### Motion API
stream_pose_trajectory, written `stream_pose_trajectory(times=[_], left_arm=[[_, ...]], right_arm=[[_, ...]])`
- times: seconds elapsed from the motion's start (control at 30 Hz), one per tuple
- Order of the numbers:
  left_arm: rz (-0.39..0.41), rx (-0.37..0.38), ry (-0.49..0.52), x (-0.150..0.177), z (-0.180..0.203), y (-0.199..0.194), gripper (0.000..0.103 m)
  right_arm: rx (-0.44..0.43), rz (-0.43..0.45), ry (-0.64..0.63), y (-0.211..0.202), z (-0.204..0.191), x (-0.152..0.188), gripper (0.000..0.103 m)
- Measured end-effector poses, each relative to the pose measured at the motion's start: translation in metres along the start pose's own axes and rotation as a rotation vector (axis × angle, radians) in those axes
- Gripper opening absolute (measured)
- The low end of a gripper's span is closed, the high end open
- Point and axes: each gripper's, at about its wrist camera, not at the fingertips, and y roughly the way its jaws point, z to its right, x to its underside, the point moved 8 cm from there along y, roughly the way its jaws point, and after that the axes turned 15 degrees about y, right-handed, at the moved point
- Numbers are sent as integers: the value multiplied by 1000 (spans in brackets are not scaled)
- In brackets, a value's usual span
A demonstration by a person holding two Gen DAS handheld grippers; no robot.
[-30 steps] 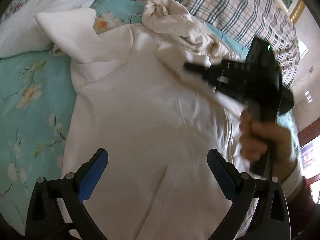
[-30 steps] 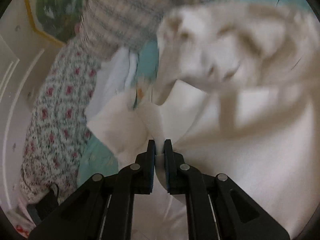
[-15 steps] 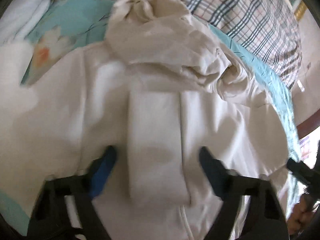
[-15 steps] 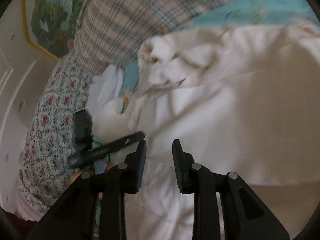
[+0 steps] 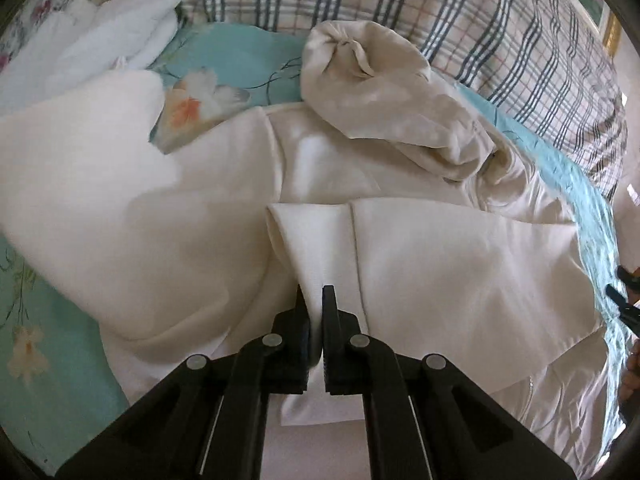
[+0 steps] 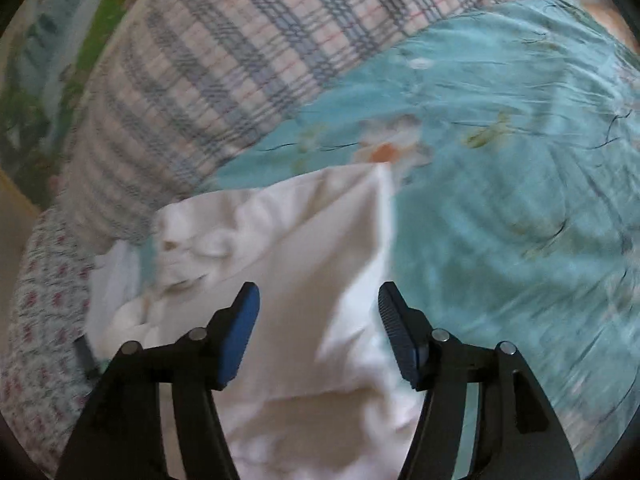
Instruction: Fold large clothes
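The left hand-held gripper (image 5: 313, 300) has just closed, pinching fabric; the right hand-held gripper (image 6: 319, 300) has just been opening, nothing gripped.

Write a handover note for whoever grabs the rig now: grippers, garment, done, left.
Left gripper: just closed, shut on a cuff-like fold of the cream jacket.
Right gripper: just opened, holds nothing, above the jacket's edge.
Jacket lies spread on the teal floral sheet, hood bunched near the plaid pillow.
Done: one sleeve looks laid across the front.
Left: probably remaining folds.
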Motion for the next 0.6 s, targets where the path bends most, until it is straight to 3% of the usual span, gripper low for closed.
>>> stream_pose_trajectory(times=[0.27, 0.33, 0.4, 0.5, 0.6], left_arm=[[-12, -30, 7, 2, 2, 0, 3], [-15, -31, 5, 1, 2, 0, 3], [-16, -13, 5, -1, 6, 0, 3], [-24, -21, 23, -3, 14, 6, 3], [-30, -31, 31, -1, 16, 9, 4]], right_arm=[[68, -184, -59, 78, 9, 0, 61], [98, -191, -103, 82, 7, 1, 7], [86, -188, -102, 77, 7, -1, 5], [130, -135, -177, 68, 5, -11, 4], [186, -155, -197, 74, 13, -8, 5]])
